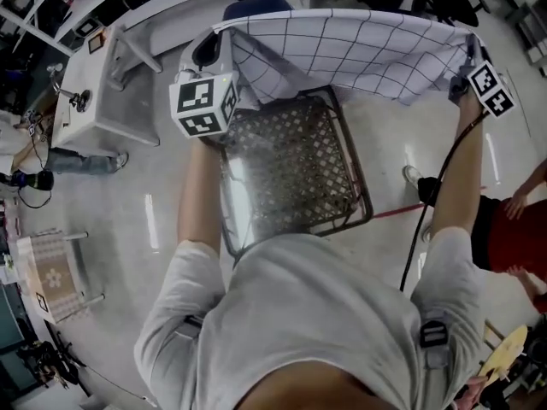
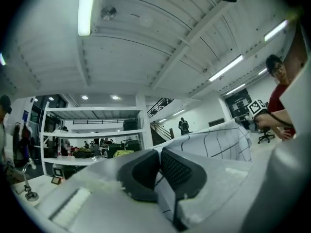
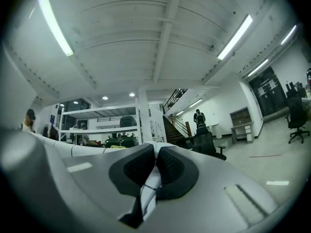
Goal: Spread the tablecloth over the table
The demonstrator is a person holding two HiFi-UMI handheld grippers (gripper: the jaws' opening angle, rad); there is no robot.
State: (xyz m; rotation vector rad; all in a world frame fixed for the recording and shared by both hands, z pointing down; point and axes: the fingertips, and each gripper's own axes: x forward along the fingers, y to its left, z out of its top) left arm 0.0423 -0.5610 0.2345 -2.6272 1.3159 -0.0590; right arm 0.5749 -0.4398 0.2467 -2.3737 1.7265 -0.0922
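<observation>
A white tablecloth (image 1: 359, 49) with a dark grid hangs stretched between my two raised grippers, above the far edge of a dark metal mesh table (image 1: 299, 169). My left gripper (image 1: 220, 34) is shut on the cloth's left corner. In the left gripper view the jaws (image 2: 159, 166) pinch the fabric, and the cloth (image 2: 218, 140) runs off to the right. My right gripper (image 1: 470, 48) is shut on the right corner, and a strip of cloth (image 3: 151, 188) shows between its pads (image 3: 155, 165). The table top lies bare below the cloth.
A white workbench (image 1: 94, 84) stands at the far left, and a small table with a patterned cloth (image 1: 51, 272) at the lower left. A person in red (image 1: 513, 229) stands close on the right. A black cable (image 1: 427, 203) hangs from the right gripper.
</observation>
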